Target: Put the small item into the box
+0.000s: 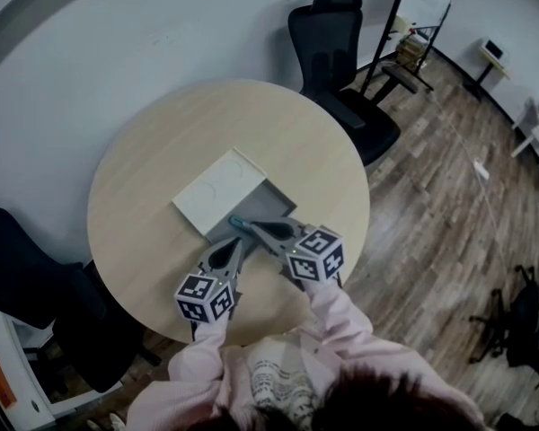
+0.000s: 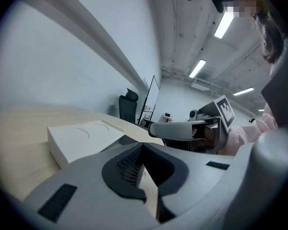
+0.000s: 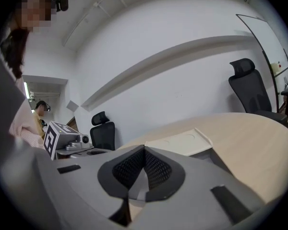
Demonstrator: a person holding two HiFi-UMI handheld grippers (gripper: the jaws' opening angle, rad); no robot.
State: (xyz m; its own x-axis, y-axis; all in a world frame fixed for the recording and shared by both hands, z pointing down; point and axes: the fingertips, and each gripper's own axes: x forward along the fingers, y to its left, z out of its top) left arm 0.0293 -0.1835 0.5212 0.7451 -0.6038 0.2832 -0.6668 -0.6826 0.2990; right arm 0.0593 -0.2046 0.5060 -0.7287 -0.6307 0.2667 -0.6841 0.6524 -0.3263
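Note:
On the round wooden table [image 1: 144,178] lies a flat white lid [image 1: 217,191] with the open grey box [image 1: 271,205] right beside it. Both grippers hover low over the box's near edge. My right gripper [image 1: 244,226] points left, its jaws closed tip to tip [image 3: 144,148]. A small teal bit [image 1: 236,222] shows at its tip; I cannot tell whether it is held. My left gripper [image 1: 236,243] sits just in front, jaws also together [image 2: 143,146]. The lid [image 2: 81,138] [image 3: 182,142] lies beyond both tips.
A black office chair [image 1: 341,79] stands behind the table and another [image 1: 27,277] at the near left. Wooden floor [image 1: 449,223] lies to the right, with white furniture along the far right wall. The person's pink sleeves [image 1: 332,303] are at the table's near edge.

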